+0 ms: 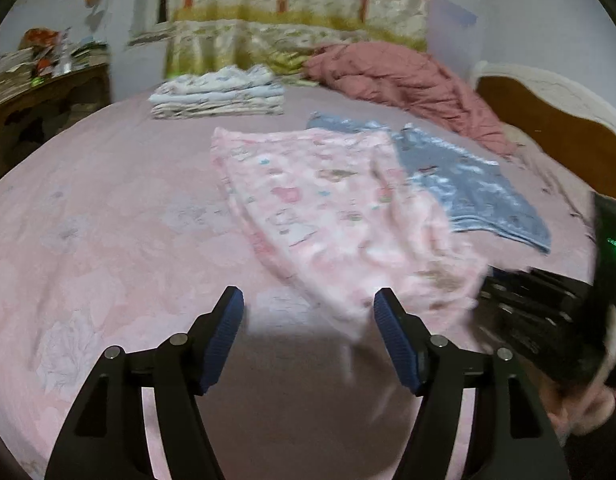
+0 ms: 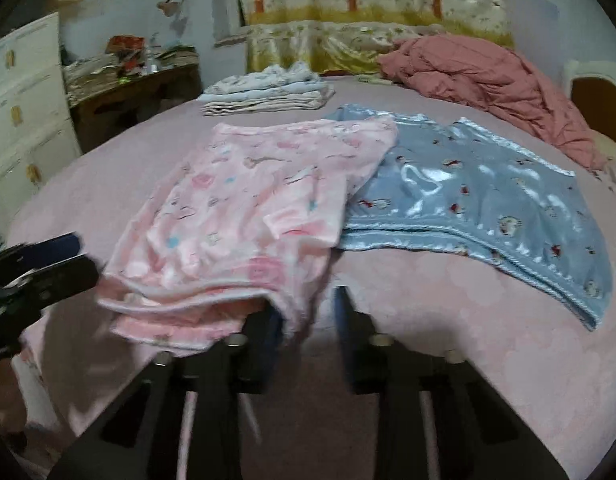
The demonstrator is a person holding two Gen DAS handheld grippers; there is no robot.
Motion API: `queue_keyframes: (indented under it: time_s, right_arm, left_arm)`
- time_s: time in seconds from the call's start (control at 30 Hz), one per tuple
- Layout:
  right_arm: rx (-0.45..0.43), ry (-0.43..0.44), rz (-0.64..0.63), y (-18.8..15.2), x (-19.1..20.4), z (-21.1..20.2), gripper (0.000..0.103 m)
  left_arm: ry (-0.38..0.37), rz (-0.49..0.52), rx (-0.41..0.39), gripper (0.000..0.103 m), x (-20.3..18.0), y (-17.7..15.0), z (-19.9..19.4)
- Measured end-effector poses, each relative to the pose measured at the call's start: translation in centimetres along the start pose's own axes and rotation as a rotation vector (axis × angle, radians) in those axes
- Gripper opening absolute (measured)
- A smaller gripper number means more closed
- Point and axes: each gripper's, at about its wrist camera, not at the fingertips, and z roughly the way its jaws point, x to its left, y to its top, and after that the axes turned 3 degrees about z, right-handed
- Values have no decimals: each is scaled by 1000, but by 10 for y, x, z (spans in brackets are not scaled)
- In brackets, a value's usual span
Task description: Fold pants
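1. Far left, a wooden side table [image 2: 140, 92] sits against the wall, piled with papers, with white drawers [image 2: 28, 120] beside it. None of that is in play.

2. On the bed [image 1: 108, 220], the left gripper [image 1: 308, 304] hangs above the pink sheet with its blue-padded jaws spread wide and nothing between them. It sits just short of the near corner of the pink pants [image 1: 327, 208], I'd say ready to take the other side of that hem.

3. Centre stage, the pink printed pants lie already doubled, layers stacked at the near edge, running away from us toward the folded stack of laundry [image 1: 218, 94] at the back. That stack looks like the finished pile.

4. The right gripper [image 2: 306, 308] is at the near right corner of the pink pants. Its jaws stand narrow with a flap of the fabric hanging between them, though blur keeps me from telling whether the pads are actually pressing on it.

5. Moving right, the blue satin pants [image 2: 487, 200] lie flat, partly tucked under the far corner of the pink pair, probably waiting their turn.

6. Far right at the back, a rumpled rose quilt [image 2: 487, 80] is heaped near the wooden headboard [image 1: 547, 128], well apart from the work.
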Motion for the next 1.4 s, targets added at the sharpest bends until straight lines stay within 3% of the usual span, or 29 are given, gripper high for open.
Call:
queue_keyframes:
  time_s: [0.17, 0.53, 0.7, 0.77, 0.8, 0.83, 0.87, 0.93, 1.03, 1.1, 1.13, 1.2, 1.27, 1.4]
  right_arm:
    - [-43, -77, -41, -13, 15, -12, 10]
    - [-61, -79, 130, -29, 4, -32, 6]
    - [-89, -103, 81, -36, 12, -38, 6]
    - [-107, -113, 73, -36, 14, -40, 10]
    - [-99, -102, 61, -34, 15, -39, 20]
    - [-93, -101, 50, -33, 15, -38, 29]
    - [-96, -109, 48, -31, 15, -37, 31]
    - [-83, -138, 39, -23, 14, -31, 31]
    - [-44, -103, 69, -14, 7, -20, 31]
    - [-47, -78, 86, -11, 4, -16, 25]
    - [-56, -76, 89, -11, 4, -16, 11]
    - [-70, -72, 87, -12, 5, -16, 8]
    - [-84, -94, 84, -16, 8, -19, 7]
    - [-103, -118, 107, -23, 19, -33, 7]
  left_arm:
    - [-56, -53, 20, 66, 14, -6, -1]
    - [-179, -133, 30, 68, 20, -12, -7]
    - [-239, -231, 68, 67, 22, -7, 12]
    - [-268, -283, 80, 66, 25, -5, 19]
    - [-282, -306, 80, 65, 27, -5, 22]
    - [-294, -330, 79, 61, 28, -4, 24]
    - [-300, -353, 84, 58, 30, -2, 28]
    - [-313, -382, 97, 57, 30, 0, 34]
    - [-304, -375, 96, 50, 26, 3, 40]
    - [-291, -356, 93, 26, 21, 3, 41]
    - [-302, -354, 89, 3, 20, 1, 42]
    - [-295, -347, 37, 3, 18, -3, 32]
    - [-212, -260, -15, 3, 10, -4, 20]
    - [-176, -235, -17, 3, 7, -8, 5]
